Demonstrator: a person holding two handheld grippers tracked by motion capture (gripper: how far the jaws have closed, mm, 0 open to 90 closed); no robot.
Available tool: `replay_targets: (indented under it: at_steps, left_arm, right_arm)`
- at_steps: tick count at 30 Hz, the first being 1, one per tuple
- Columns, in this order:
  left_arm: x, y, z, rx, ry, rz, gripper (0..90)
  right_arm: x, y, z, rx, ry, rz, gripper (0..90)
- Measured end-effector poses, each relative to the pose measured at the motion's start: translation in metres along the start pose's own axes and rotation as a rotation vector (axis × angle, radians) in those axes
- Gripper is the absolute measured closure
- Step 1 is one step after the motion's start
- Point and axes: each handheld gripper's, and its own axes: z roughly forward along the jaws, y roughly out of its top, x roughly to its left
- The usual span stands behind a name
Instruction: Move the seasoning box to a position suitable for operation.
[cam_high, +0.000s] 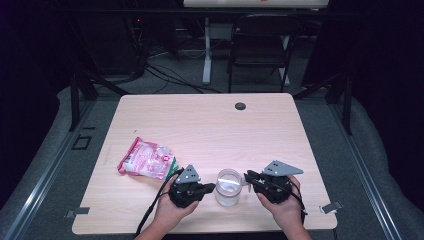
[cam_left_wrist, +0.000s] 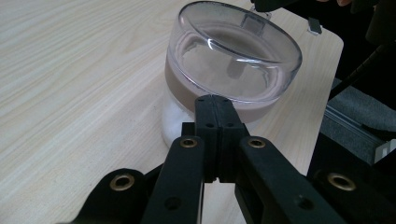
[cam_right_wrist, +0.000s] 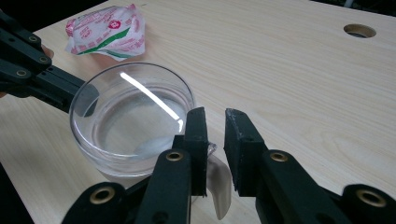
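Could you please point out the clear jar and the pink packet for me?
Clear jar (cam_high: 228, 186), high view, on its round lid.
Pink packet (cam_high: 146, 158), high view, on the middle of its wrapper.

1. The table (cam_high: 210, 125) looks like pale wood laminate, smooth and matt, with fine grain.
2. The cup (cam_left_wrist: 232, 60), upper centre of the left gripper view, is clear glossy plastic or glass.
3. The packet (cam_right_wrist: 108, 31), upper left of the right gripper view, is shiny crinkled film.
4. The right gripper (cam_right_wrist: 215, 128) is matt black plastic with brass-coloured rivets.
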Motion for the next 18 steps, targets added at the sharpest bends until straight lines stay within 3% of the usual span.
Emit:
replay_targets:
  at_steps: [12,18]
  left_arm:
    - [-0.001,0.009,-0.006,-0.020,-0.005,0.013,90.0]
    - [-0.003,0.021,-0.009,-0.028,-0.011,0.035,90.0]
  right_arm:
    - [0.002,0.000,-0.003,0.003,-0.008,-0.007,75.8]
    - [0.012,0.001,-0.014,-0.009,0.008,-0.051,70.2]
